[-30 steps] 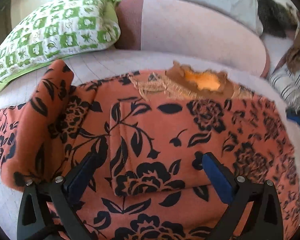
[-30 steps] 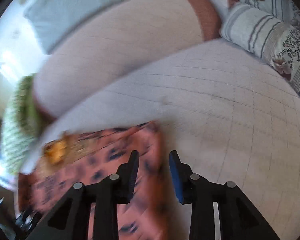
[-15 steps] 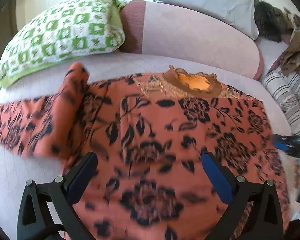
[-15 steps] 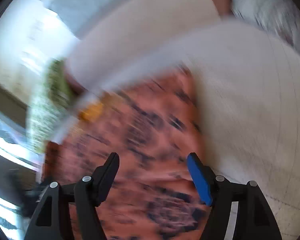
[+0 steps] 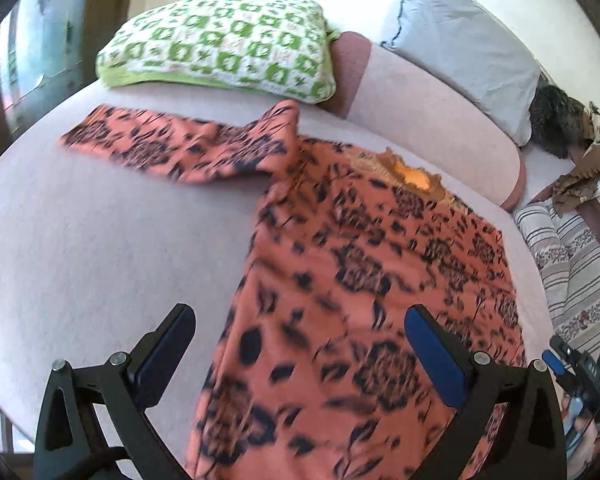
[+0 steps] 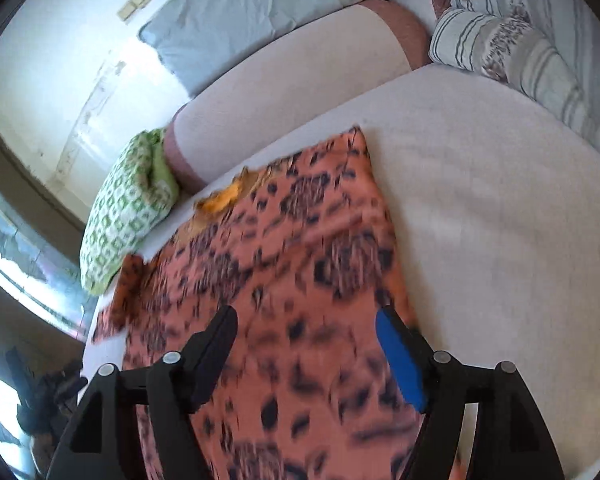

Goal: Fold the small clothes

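Note:
An orange top with black flowers (image 5: 360, 280) (image 6: 292, 272) lies flat on the pale bed cover (image 5: 100, 248) (image 6: 500, 220), its yellow-lined neck (image 5: 414, 176) toward the headboard bolster. One sleeve (image 5: 172, 148) stretches out to the left; the right side is folded in to a straight edge. My left gripper (image 5: 300, 356) hangs open above the top's lower left edge, nothing between its fingers. My right gripper (image 6: 308, 352) hovers above the lower right part of the top, its jaws opening and empty. In the left wrist view the right gripper's blue pad (image 5: 553, 362) shows at the right edge.
A green-and-white pillow (image 5: 220, 48) and a grey pillow (image 5: 460, 40) rest along the pink bolster (image 5: 428, 120). Striped pillows (image 6: 512, 48) lie at the right of the bed. A window (image 6: 12, 240) and the bed's left edge are at the far left.
Both grippers pulled back and away from the top, so more of the bed shows. The right gripper's jaws went from nearly shut to wide. The left sleeve now lies stretched out flat.

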### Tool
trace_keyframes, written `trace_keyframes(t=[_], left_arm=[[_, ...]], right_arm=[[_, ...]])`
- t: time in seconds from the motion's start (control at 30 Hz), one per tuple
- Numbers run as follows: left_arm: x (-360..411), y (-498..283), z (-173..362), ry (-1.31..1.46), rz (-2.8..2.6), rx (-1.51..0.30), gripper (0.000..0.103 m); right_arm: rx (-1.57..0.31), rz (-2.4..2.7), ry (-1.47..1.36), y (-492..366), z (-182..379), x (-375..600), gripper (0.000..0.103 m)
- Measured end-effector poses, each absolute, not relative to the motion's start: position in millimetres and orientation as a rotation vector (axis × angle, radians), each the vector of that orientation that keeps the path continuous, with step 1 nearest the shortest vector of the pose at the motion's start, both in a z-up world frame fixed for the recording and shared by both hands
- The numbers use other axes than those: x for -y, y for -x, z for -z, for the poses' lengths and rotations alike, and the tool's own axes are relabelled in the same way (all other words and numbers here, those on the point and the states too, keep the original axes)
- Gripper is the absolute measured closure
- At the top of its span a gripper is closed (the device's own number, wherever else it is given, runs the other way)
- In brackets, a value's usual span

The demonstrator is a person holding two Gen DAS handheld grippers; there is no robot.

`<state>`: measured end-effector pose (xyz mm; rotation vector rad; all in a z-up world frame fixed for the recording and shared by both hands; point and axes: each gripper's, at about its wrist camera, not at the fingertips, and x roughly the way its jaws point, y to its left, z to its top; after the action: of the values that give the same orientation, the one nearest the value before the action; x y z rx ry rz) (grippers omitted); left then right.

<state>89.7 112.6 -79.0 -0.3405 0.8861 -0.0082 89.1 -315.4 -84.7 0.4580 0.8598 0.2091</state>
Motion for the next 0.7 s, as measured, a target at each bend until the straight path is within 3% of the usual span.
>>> trace_keyframes(t=[0.27, 0.7], left_arm=[[-105.1, -56.9, 69.0, 0.323, 0.01, -0.86, 0.0], [-110.1, -55.1, 75.6, 0.358, -0.031, -0.878, 0.0]], right_arm=[[-0.772, -0.236, -0.324, -56.6, 74.7, 298.9, 0.028], [-0.836, -0.22, -0.39, -65.2, 104.0, 305.9, 0.028]])
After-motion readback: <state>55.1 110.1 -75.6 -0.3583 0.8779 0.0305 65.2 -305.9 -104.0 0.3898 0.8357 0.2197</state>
